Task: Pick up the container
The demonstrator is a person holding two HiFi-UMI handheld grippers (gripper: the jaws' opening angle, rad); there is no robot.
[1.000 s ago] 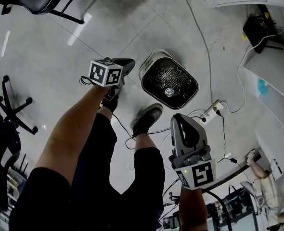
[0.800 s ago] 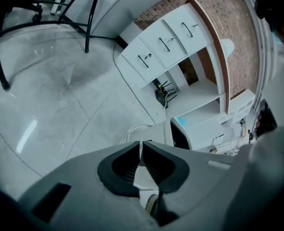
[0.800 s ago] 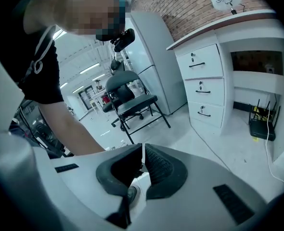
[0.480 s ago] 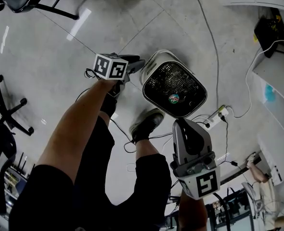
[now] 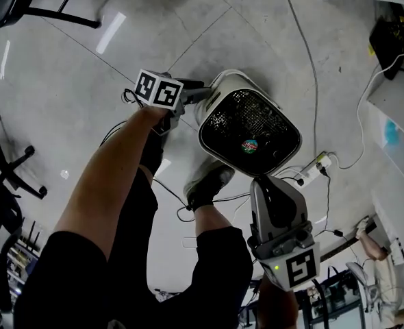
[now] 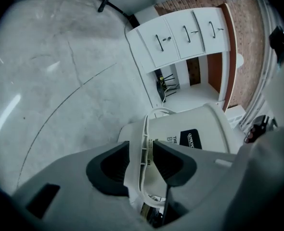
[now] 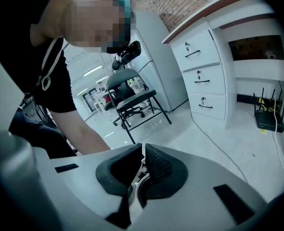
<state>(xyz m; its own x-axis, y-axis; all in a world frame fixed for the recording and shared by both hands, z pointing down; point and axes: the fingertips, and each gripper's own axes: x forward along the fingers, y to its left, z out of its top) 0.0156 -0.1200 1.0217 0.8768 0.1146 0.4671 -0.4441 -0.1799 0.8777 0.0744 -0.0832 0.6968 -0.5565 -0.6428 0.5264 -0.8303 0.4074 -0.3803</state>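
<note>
The container is a white bin with a dark inside, standing on the floor in front of the person's feet. My left gripper reaches its left rim. In the left gripper view the thin white rim stands upright between the two dark pads, and the container's labelled wall lies beyond. The left jaws are opening around that rim. My right gripper hangs below the container, pointing up at it, apart from it. In its own view the right gripper has its pads together with nothing between them.
A power strip with cables lies right of the container. The person's shoe is just below it. An office chair base stands at far left. White cabinets and a black chair stand further off.
My left gripper has moved right, from beside the shoe to the container's rim, and its jaws have parted around that rim. The right gripper has stayed below the container, still shut.
</note>
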